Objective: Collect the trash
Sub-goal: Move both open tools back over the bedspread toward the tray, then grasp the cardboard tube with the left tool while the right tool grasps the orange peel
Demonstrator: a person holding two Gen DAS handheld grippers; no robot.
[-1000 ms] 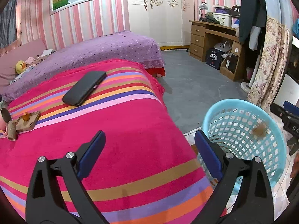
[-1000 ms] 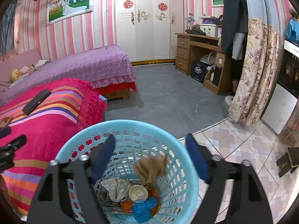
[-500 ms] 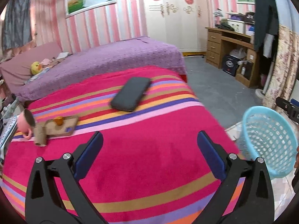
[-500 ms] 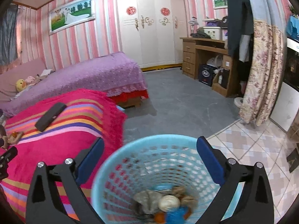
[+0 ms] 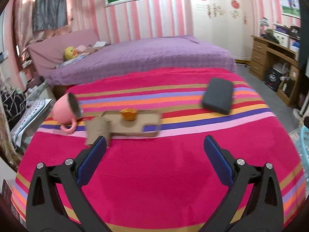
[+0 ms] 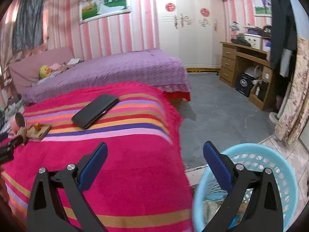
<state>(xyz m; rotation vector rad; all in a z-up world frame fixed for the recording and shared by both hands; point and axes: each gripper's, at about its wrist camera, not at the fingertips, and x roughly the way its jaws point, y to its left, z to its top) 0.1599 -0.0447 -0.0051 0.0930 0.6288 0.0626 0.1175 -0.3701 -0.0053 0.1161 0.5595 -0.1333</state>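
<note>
Sitting on the striped blanket point(image 5: 173, 174) toward its left side is what's left to pick up: a flattened piece of cardboard point(image 5: 135, 125) with a small orange scrap point(image 5: 128, 114) on top of it, and a cardboard tube point(image 5: 96, 130) touching the cardboard's left end. A pink mug point(image 5: 64, 112) lies on its side just left of the tube, and a dark case point(image 5: 218, 95) sits well to the right of the cardboard; neither of those looks like trash.

Handling guess: all of this is light stuff. The tube should crush easily, so a gentle pinch across its middle is probably the way to go. The flat cardboard is stiff but thin, so it'd need grabbing by a raised edge, and the orange bit could roll off if the sheet tips.

The left gripper point(image 5: 154, 147) hangs over the blanket short of the cardboard, jaws wide apart, nothing between them. The right gripper point(image 6: 154, 152) is also spread wide and empty, having just finished opening. The blue basket point(image 6: 285, 174) sits on the floor off the blanket's right edge, with some trash already in it.
</note>
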